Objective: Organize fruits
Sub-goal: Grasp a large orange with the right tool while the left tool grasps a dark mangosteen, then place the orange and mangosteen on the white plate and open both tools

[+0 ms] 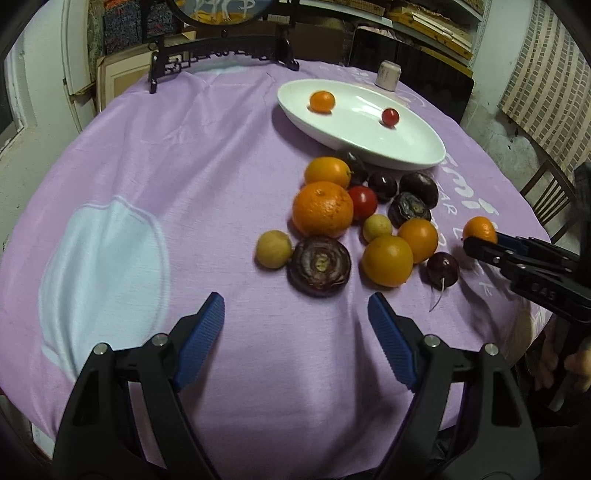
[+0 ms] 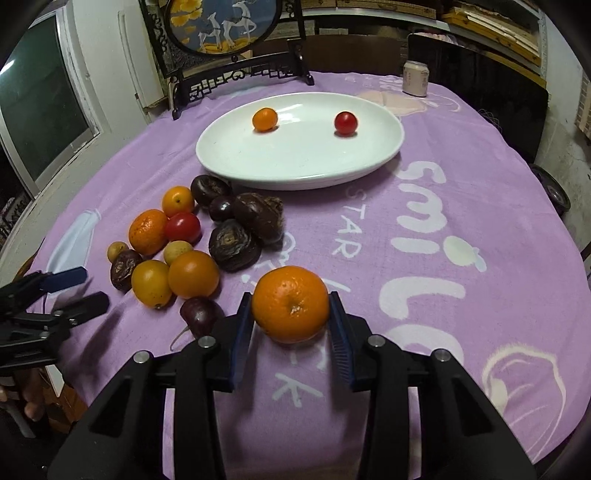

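Observation:
My right gripper (image 2: 291, 317) is shut on an orange mandarin (image 2: 290, 303) and holds it just above the purple cloth; it also shows in the left wrist view (image 1: 479, 229). A white oval plate (image 2: 236, 158) holds a small orange kumquat (image 2: 265, 119) and a red cherry tomato (image 2: 345, 123). A pile of loose fruit (image 1: 354, 218) lies in front of the plate: oranges, a red tomato, yellow longans, dark purple fruits. My left gripper (image 1: 295, 321) is open and empty, hovering short of the pile; it also shows in the right wrist view (image 2: 77, 291).
A purple tablecloth (image 1: 184, 166) covers the round table. A small can (image 2: 415, 78) stands at the far edge behind the plate. A dark wooden stand with a round deer picture (image 2: 221, 26) stands at the back left. A chair (image 1: 550, 195) is at the right.

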`<state>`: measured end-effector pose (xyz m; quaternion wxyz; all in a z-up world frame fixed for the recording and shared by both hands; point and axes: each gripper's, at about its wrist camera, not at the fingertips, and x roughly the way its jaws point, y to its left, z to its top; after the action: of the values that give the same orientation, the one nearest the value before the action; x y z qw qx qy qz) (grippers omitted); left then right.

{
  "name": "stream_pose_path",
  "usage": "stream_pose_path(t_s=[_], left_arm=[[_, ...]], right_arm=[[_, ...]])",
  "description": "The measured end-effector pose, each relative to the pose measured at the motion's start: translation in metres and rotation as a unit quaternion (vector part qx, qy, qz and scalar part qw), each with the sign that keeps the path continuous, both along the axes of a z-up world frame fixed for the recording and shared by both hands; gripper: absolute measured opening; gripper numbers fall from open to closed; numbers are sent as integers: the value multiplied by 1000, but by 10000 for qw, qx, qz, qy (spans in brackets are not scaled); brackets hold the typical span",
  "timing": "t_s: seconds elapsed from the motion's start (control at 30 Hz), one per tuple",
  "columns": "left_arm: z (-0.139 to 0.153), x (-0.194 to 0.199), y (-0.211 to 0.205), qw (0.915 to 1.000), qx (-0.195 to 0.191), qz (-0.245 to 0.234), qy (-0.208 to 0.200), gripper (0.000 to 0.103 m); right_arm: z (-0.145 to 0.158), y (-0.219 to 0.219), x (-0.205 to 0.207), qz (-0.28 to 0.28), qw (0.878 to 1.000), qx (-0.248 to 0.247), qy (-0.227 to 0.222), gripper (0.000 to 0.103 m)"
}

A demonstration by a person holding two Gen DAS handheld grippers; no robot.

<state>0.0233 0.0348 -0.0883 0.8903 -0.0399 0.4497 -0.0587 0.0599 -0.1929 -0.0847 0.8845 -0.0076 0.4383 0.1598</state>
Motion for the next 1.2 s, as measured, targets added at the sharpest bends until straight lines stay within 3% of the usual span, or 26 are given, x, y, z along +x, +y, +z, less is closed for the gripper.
stream_pose_path(t_s=[0.1, 0.2, 0.3, 0.33, 0.53, 0.7, 0.9, 1.03, 1.2], left_arm=[[-9, 11, -8, 10000, 7, 0, 70, 71], [-11, 24, -18, 9997, 234, 39, -109, 63], [-10, 31, -24, 9993, 351, 71, -137, 45], [-9, 31, -25, 9997, 208, -23, -103, 39], [-1, 17, -24, 9999, 89, -95, -74, 39], [18, 6, -21, 9995, 12, -115, -287, 39], [34, 15, -23, 9988, -112, -292, -364, 40], [50, 51, -25, 9985, -86, -319, -438, 40], [82, 138, -36, 9983, -76, -262, -514, 40]], right_arm=[[-2, -3, -1, -28, 9999, 77, 72, 41], [-4, -4, -2, -21, 9997, 171, 143, 41], [-2, -5, -6, -21, 9997, 202, 129, 41], [-1, -5, -7, -25, 9997, 210, 116, 41], [8, -8, -14, -9, 9995, 302, -26, 41], [13, -7, -14, 19, 9993, 353, -85, 41], [14, -5, -6, 57, 9990, 437, -27, 41], [31, 3, 17, 195, 9989, 372, -194, 41], [60, 19, 74, 134, 9982, 113, -579, 41]])
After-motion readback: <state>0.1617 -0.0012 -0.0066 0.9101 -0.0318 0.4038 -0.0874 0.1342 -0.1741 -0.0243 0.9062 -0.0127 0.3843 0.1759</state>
